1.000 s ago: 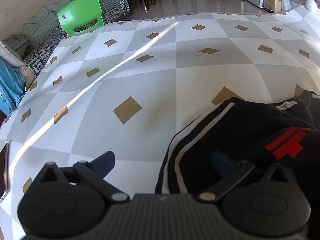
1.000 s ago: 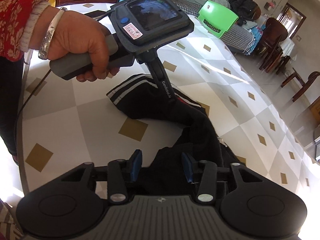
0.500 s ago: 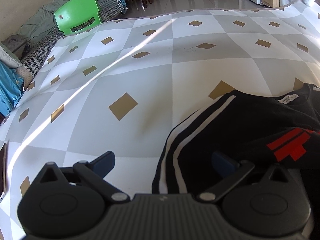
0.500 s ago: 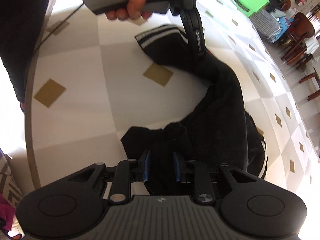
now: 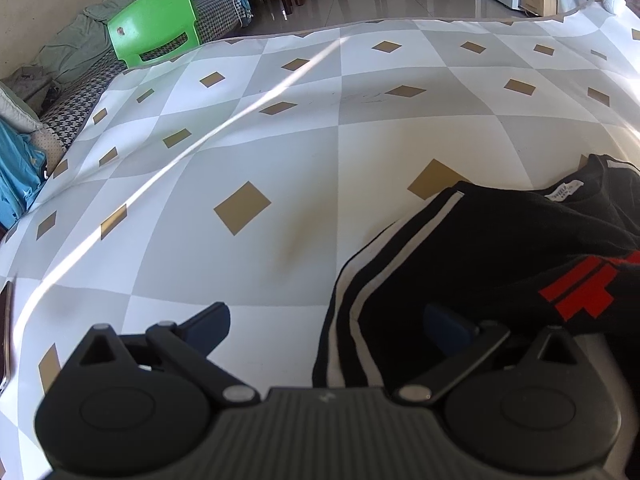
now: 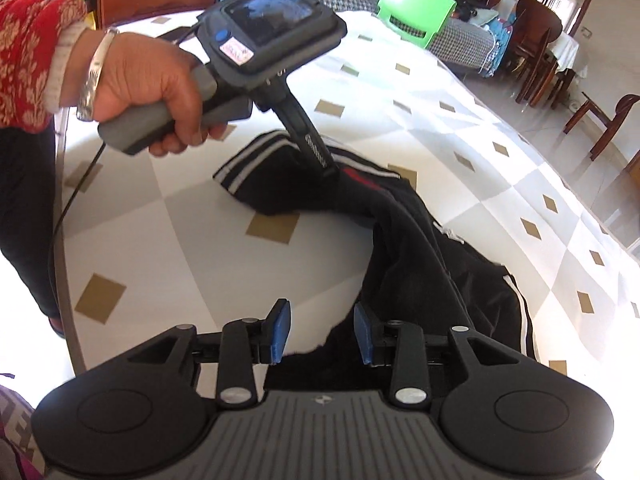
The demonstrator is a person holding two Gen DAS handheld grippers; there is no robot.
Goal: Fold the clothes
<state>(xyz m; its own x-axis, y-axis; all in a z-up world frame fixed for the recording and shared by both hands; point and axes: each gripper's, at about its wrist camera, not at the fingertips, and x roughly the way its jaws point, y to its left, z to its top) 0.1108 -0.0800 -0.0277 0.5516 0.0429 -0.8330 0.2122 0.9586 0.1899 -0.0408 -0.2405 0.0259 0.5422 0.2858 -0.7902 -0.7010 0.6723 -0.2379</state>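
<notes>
A: Where is the black garment (image 6: 404, 248)?

B: Spread rumpled over the checked desk (image 5: 280, 152), its striped cuff (image 6: 252, 160) lying flat.

A: And the left gripper (image 5: 326, 322)?

B: Jaws wide apart, one finger over the cloth, gripping nothing.

A: The right gripper (image 6: 320, 330)?

B: Its jaws are opening, black fabric between them, the blue pads (image 6: 280, 330) not pressing on it.

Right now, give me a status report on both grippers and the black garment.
Left gripper open over the striped cuff. Right gripper opening, black garment between its pads, crumpled, unfolded on the checked tablecloth. Nothing in the way.
</notes>
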